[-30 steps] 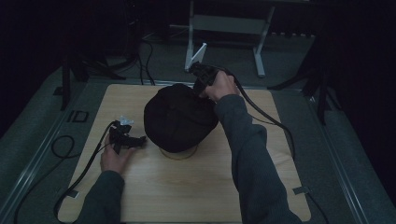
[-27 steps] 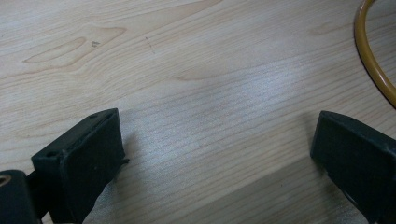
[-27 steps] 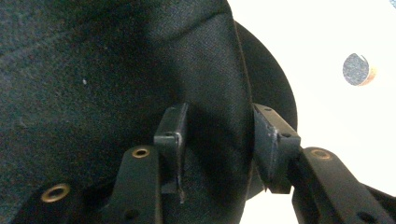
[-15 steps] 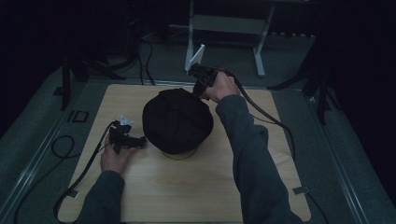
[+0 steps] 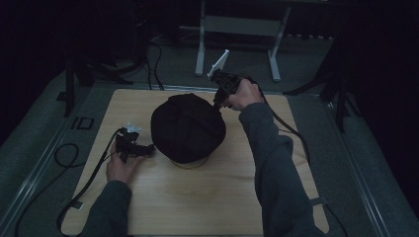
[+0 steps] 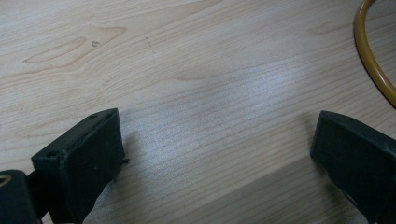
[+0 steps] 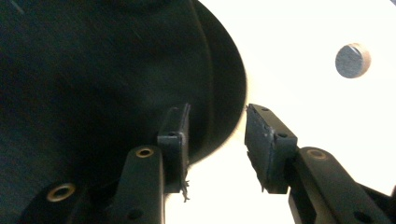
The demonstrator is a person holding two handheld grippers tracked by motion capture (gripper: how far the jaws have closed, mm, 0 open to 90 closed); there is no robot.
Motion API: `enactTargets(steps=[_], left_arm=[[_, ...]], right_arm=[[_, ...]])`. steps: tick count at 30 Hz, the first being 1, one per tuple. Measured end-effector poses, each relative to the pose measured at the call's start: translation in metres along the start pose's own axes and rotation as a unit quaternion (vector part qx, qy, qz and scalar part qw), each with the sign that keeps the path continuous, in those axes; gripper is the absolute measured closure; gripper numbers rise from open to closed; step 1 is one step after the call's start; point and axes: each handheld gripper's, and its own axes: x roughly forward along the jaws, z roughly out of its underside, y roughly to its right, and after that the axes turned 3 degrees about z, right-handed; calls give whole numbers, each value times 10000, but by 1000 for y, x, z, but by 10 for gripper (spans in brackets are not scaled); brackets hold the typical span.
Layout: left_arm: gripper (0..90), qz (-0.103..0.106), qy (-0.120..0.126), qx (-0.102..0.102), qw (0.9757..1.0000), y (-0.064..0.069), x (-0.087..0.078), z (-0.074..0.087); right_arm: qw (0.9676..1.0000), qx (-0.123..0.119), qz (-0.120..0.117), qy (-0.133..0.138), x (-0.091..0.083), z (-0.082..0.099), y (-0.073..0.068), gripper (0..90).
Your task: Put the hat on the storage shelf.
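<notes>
straddling the black cap's (image 7: 93,84) brim, right tongs (image 7: 217,140) gape.

The table (image 5: 197,197) is pale, matt wood with visible grain. On it sits a black cap (image 5: 188,126) of matt, finely woven cloth.

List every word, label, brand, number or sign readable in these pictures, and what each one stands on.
None can be read.
The black cap: no logo or lettering visible in the high view or the right gripper view.
The wooden table: only grain and small dark specks, no print.
The left claw and right claw: screw holes, no markings.
The dark mark on the floor left of the table: too dim and small to tell whether it is text.
</notes>
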Motion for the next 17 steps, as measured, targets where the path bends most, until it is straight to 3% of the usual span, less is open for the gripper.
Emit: enactTargets(steps=[3,11,17], left_arm=[[22,-1,0,-1,10000,0,0,0],[22,-1,1,-1,10000,0,0,0],[22,-1,-8,-1,10000,0,0,0]], right_arm=[[9998,-52,148,-75,0,6,4,618],[9999,-88,12,-141,0,20,15,712],[9994,-274,-6,-227,4,31,17,737]])
